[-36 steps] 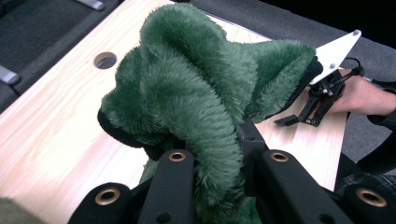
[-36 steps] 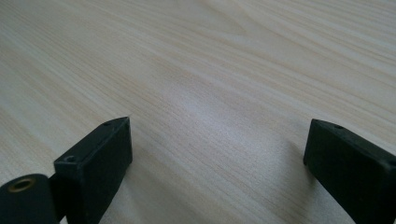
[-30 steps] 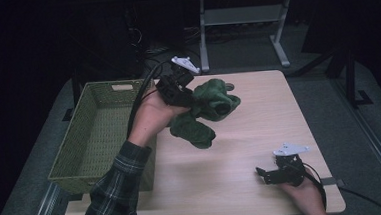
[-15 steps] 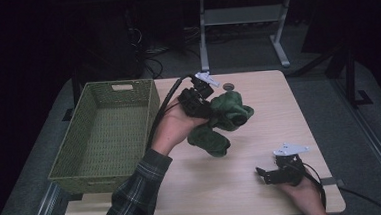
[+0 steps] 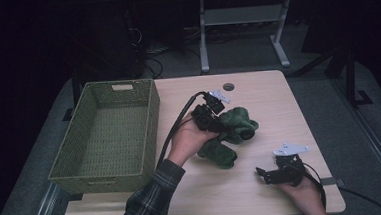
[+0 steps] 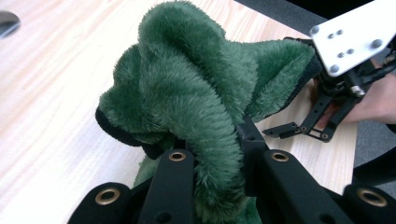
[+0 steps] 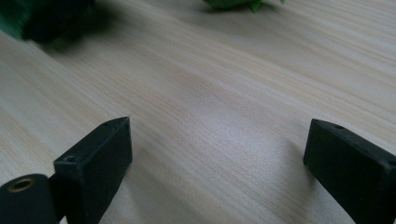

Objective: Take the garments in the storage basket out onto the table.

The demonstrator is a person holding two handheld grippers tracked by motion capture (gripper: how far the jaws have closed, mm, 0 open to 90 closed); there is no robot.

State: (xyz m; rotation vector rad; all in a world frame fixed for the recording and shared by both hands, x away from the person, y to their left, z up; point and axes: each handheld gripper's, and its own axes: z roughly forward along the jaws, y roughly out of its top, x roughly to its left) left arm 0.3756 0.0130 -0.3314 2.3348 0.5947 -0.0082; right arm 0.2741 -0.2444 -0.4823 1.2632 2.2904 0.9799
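Nearest me, my right gripper point(image 5: 266, 175) rests low on the wooden table point(image 5: 273, 102) by its near right corner, held in my right hand point(image 5: 304, 195), with the grey three-cornered plate on top and its cable trailing off toward the table's edge. From the right gripper view I see its two black jaws spread wide with nothing but bare pale wood grain between them, so it is open and empty point(image 7: 217, 154). A little farther in, around the middle of the table, my left hand point(image 5: 190, 140) comes out of a plaid sleeve point(image 5: 151, 200) and holds the left gripper point(image 5: 219, 128), its black cable looping back over the wrist. In the left gripper view the jaws are closed tight on a fold of a dark green plush fabric item point(image 6: 196, 98), the fuzzy pile bulging up between and over them; I cannot tell exactly what kind of article it is. From the high view the plush point(image 5: 233, 135) is bunched up, its lower part touching the tabletop just beside my left hand. Left of that, a woven green basket point(image 5: 149, 120) sits along the table's left side. Beyond the plush, near the far edge, a small round grommet point(image 5: 228, 86) is set into the tabletop.
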